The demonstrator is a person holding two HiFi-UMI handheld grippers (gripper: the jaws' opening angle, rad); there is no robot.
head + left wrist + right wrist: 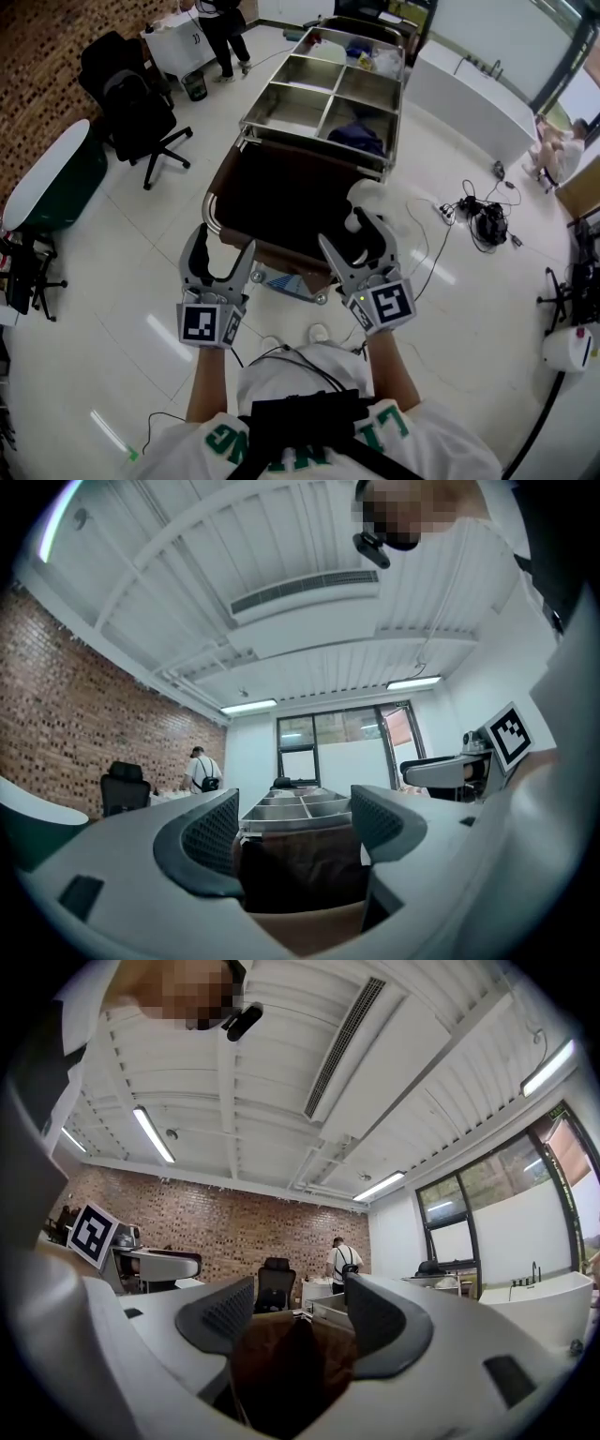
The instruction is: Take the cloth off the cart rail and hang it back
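Observation:
A dark brown cloth (281, 202) hangs over the near end of a steel cart (330, 92), covering its rail (208, 204). My left gripper (225, 242) is over the cloth's near left edge, its jaws apart with nothing pressed between them. In the left gripper view (295, 822) the cloth (300, 874) lies beyond and below the jaws. My right gripper (354, 232) is over the cloth's near right part, jaws also apart. From the right gripper view (298, 1312), folded brown cloth (281, 1363) shows low between the pads, which do not visibly press on it.
The cart's tray has several compartments, one holding a dark blue item (356, 139). A black office chair (141, 112) stands to the left. A person (223, 33) is at the far wall. Cables and a power strip (483, 220) lie on the floor to the right.

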